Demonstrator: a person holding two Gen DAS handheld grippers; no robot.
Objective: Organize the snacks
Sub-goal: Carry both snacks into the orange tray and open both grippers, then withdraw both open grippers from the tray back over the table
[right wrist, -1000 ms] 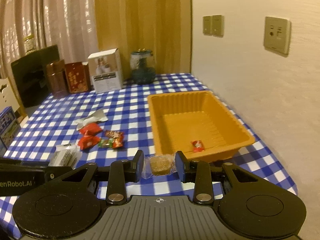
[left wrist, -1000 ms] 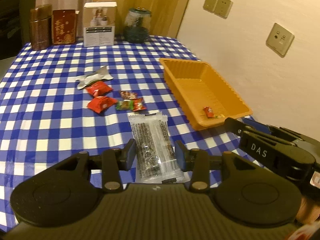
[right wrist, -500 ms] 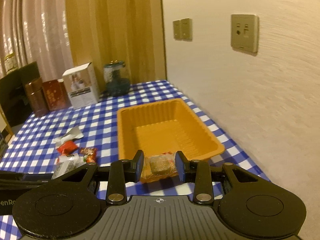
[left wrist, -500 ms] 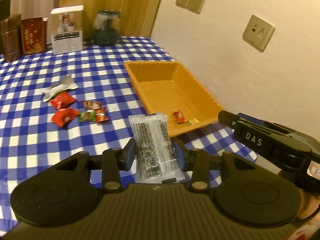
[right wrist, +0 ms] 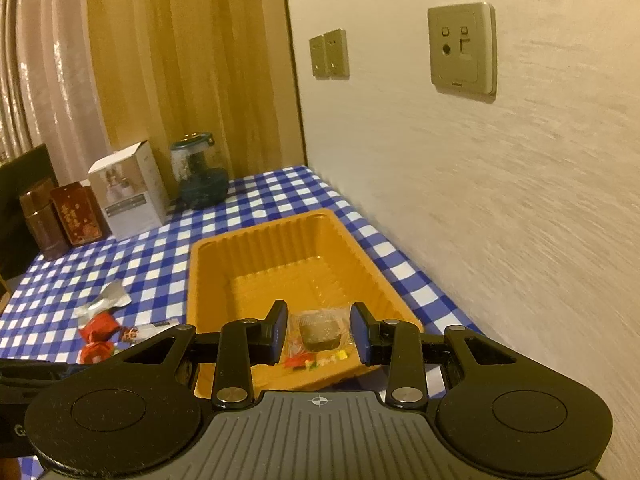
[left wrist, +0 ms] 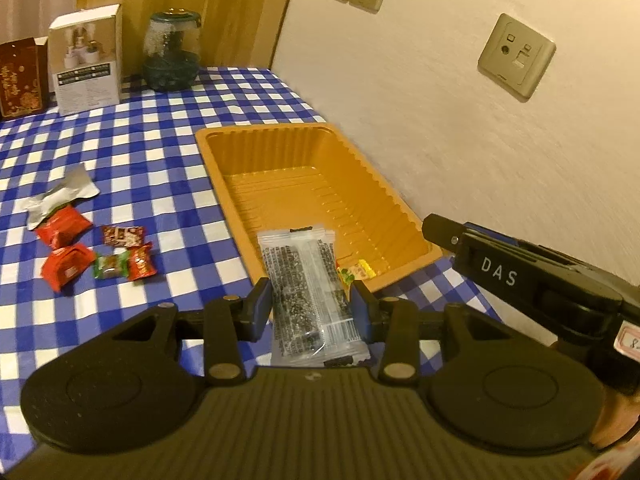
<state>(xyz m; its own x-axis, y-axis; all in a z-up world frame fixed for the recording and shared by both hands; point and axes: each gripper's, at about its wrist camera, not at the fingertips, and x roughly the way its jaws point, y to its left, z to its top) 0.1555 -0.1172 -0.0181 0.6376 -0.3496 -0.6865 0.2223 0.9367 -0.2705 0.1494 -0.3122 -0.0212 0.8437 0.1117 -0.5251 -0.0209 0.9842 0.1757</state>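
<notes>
The left tool (left wrist: 312, 304) is pinching a long clear packet of dark seeded snack bars (left wrist: 306, 280), its two pads pressed on the packet's sides, and the packet hangs over the near end of the orange tray (left wrist: 320, 136). The right tool (right wrist: 319, 330) is pinching a small clear-wrapped brown cake (right wrist: 320, 330), held above the tray's near end too. The tray sits along the counter (left wrist: 160, 136) edge that runs by the wall, toward the near corner.

Judging from how things lie, the sorting is early to midway. Inside the tray only a few small candies (left wrist: 356, 271) rest at the near wall; in the right wrist view they show as red, green and yellow bits just under the held cake. The two held snacks are over the tray but not yet let go, so each tool needs to spread its pads to drop its load.

Left out on the checked cloth, well apart from the tray toward the counter's middle, are a silver foil packet (left wrist: 60, 196), two red wrapped snacks (left wrist: 64, 244), and three small candies (left wrist: 124, 258) in dark, green and red wrappers. Those six would need fetching next. The boxes and the glass jar (left wrist: 172, 56) at the far edge look like bystanders, not snacks to sort, though I cannot be sure
</notes>
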